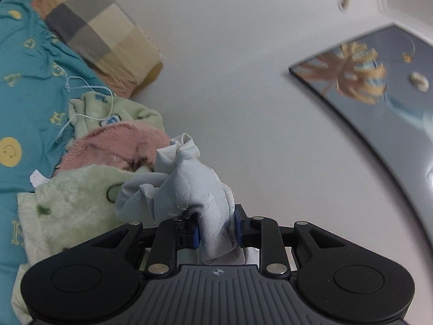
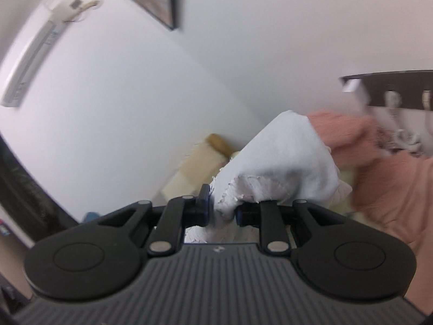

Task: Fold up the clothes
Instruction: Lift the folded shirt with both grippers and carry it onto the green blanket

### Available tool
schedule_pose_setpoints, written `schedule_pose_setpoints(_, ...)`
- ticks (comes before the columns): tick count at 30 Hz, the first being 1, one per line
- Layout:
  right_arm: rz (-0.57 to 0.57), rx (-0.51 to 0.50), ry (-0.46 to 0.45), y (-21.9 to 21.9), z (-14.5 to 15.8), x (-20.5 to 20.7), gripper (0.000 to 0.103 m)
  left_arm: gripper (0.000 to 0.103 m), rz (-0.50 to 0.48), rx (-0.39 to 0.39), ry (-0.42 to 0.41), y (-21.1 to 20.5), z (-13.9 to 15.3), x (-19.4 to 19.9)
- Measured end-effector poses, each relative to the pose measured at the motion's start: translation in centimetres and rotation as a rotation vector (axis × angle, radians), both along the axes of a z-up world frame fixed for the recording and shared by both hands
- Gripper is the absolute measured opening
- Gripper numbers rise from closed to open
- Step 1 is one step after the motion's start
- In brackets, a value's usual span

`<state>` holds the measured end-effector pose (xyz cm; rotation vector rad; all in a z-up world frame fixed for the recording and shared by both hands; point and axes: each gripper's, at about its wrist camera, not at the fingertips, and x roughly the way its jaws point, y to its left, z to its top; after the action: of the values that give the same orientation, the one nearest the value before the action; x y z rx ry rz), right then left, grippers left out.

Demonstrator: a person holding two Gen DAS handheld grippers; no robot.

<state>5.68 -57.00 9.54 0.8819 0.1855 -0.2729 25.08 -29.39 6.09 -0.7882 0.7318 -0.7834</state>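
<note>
It was a bedroom: a checked pillow and teal sheet lay left of the tool, a framed picture hung right.

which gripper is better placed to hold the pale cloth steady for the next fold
Left, probably. The left gripper has its jaws clamped across a thick bunch of the pale cloth; the right gripper pinches only a frayed edge.

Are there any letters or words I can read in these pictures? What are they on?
"A", "H" and "N": yellow letters printed on the teal sheet.
Smiley face sign: also on the teal sheet.
Blue marks on the green fleece: too blurred to read.
Label on the wall air conditioner: too blurred to read.
</note>
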Motion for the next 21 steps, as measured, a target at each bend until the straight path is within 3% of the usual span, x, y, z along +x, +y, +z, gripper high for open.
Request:
schedule_pose_setpoints(4, -0.021, 0.047, 0.13, -1.2, -5.0, -1.8, 0.021, 0.025, -0.081, 0.07, 0.069, -1.4, -6.1, -0.5)
schedule_pose_setpoints(8, 0.021, 0.069, 0.239, 0.8, -8.2, -4.0, 0.021, 0.025, -0.151, 0.123, 0.116, 1.0, -10.2, -2.7)
schedule_pose_setpoints(12, 0.082, 0.042, 0.34, 3.2, -9.4, -5.8, 0.021, 0.026, -0.209, 0.237, 0.079, 2.9, -12.3, -4.8)
schedule_pose_setpoints(15, 0.076, -0.022, 0.37, 4.5, -9.2, -6.2, 0.022, 0.029, -0.21, 0.316, 0.033, 2.5, -12.2, -5.9)
schedule_pose_setpoints(18, 0.059, -0.004, 0.38, 4.2, -8.8, -5.8, 0.024, 0.043, -0.207, 0.424, -0.034, 1.7, -10.3, -6.9)
schedule_pose_setpoints(20, 0.061, -0.004, 0.398, 4.5, -8.3, -6.2, 0.031, 0.064, -0.208, 0.499, -0.09, 1.5, -8.7, -7.8)
schedule_pose_setpoints(21, 0.06, -0.018, 0.402, 4.9, -7.6, -6.8, 0.042, 0.079, -0.204, 0.524, -0.121, 1.7, -7.9, -8.5)
